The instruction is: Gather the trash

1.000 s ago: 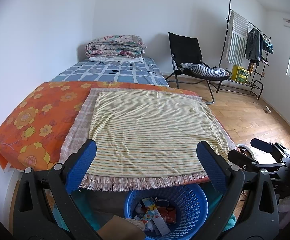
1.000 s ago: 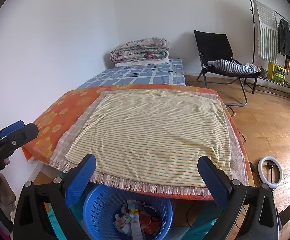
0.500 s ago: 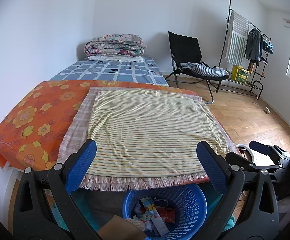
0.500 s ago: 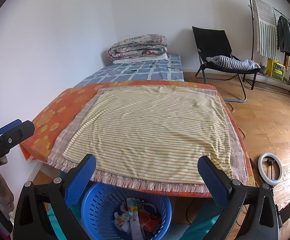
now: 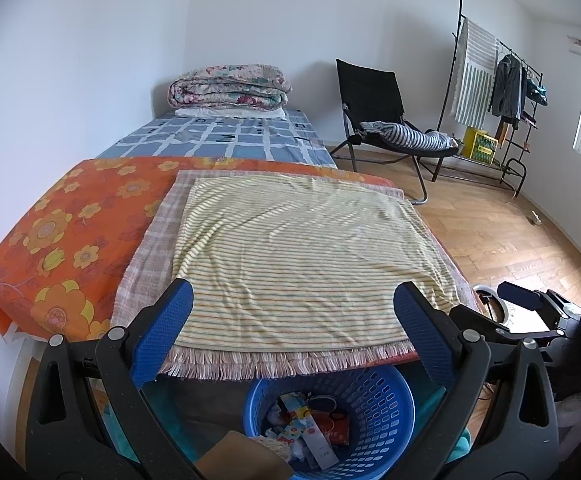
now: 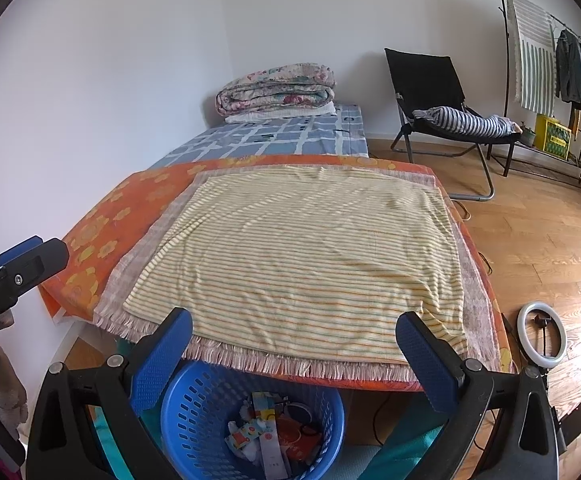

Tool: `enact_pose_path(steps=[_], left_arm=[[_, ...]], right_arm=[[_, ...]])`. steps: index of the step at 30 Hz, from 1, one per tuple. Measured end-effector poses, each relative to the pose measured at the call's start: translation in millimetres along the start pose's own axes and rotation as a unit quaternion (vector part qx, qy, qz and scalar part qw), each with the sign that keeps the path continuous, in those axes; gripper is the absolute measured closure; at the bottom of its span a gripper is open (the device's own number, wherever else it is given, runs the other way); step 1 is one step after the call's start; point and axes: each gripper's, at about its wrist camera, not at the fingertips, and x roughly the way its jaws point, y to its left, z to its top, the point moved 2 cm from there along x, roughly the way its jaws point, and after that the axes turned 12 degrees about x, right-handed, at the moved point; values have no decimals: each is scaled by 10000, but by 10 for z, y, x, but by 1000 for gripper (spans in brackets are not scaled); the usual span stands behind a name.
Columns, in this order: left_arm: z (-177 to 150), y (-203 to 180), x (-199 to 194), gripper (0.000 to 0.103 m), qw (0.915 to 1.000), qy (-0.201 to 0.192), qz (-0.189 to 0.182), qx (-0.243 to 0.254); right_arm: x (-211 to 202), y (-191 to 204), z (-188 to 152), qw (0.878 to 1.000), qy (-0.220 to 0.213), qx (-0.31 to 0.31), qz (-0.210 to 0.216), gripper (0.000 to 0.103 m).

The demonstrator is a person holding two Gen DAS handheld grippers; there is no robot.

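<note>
A blue plastic basket (image 5: 386, 400) stands on the floor at the foot of the bed; it also shows in the right wrist view (image 6: 194, 404). It holds several pieces of trash (image 5: 310, 430), colourful wrappers and packets (image 6: 266, 432). My left gripper (image 5: 292, 320) is open and empty, held above the basket's near side. My right gripper (image 6: 294, 344) is open and empty, above and to the right of the basket. Each gripper shows at the edge of the other's view: the right one (image 5: 518, 300) and the left one (image 6: 22, 256).
A bed with a yellow striped cloth (image 5: 302, 248) over an orange flowered sheet (image 5: 70, 232) fills the middle. A folded quilt (image 5: 230, 88) lies at its far end. A black chair (image 5: 374, 112), a clothes rack (image 5: 498, 80) and a ring light (image 6: 542, 332) stand on the wooden floor to the right.
Both grippers have risen and tilted slightly, so the bed sits a little lower in both views. Both stay open and empty. The basket has not moved.
</note>
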Motion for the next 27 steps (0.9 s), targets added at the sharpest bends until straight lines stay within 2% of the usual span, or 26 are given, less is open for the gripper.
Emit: enact_pose_path(steps=[27], left_arm=[[-113, 86, 250, 1, 9995, 271, 42, -181]], right_arm=[[175, -42, -42, 9997, 210, 92, -39, 0]])
